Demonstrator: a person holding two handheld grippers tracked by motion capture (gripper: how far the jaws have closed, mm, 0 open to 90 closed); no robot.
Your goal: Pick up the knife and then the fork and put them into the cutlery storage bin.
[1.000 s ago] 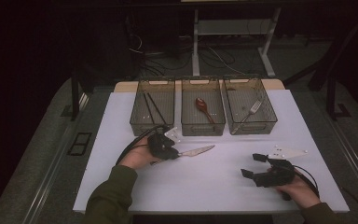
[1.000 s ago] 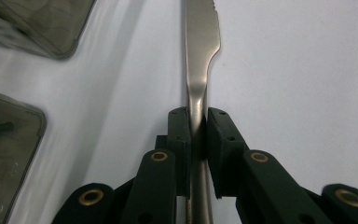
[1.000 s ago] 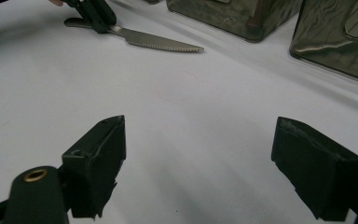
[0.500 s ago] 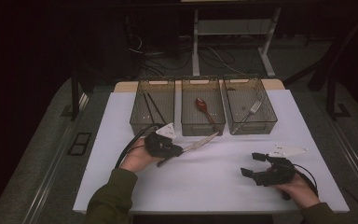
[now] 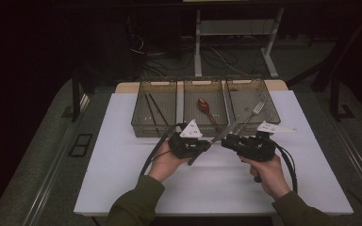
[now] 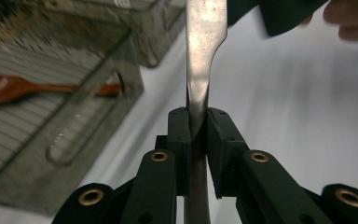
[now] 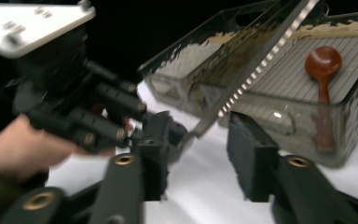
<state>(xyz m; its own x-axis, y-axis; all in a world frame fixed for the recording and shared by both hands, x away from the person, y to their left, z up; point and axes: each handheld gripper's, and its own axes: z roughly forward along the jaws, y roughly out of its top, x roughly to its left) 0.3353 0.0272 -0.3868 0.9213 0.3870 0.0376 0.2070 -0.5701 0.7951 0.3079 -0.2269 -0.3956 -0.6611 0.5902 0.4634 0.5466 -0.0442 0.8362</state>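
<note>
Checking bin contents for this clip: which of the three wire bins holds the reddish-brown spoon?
The middle bin holds the spoon. The left bin holds thin dark sticks, and the right bin a fork.

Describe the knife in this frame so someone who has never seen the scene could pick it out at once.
On the white table, three clear bins stand in a row at the far edge. Just in front of the middle bin, the left gripper holds a knife clamped by its handle, blade slanting up toward the right gripper. It is the lone utensil outside the bins, with a serrated metal blade.
</note>
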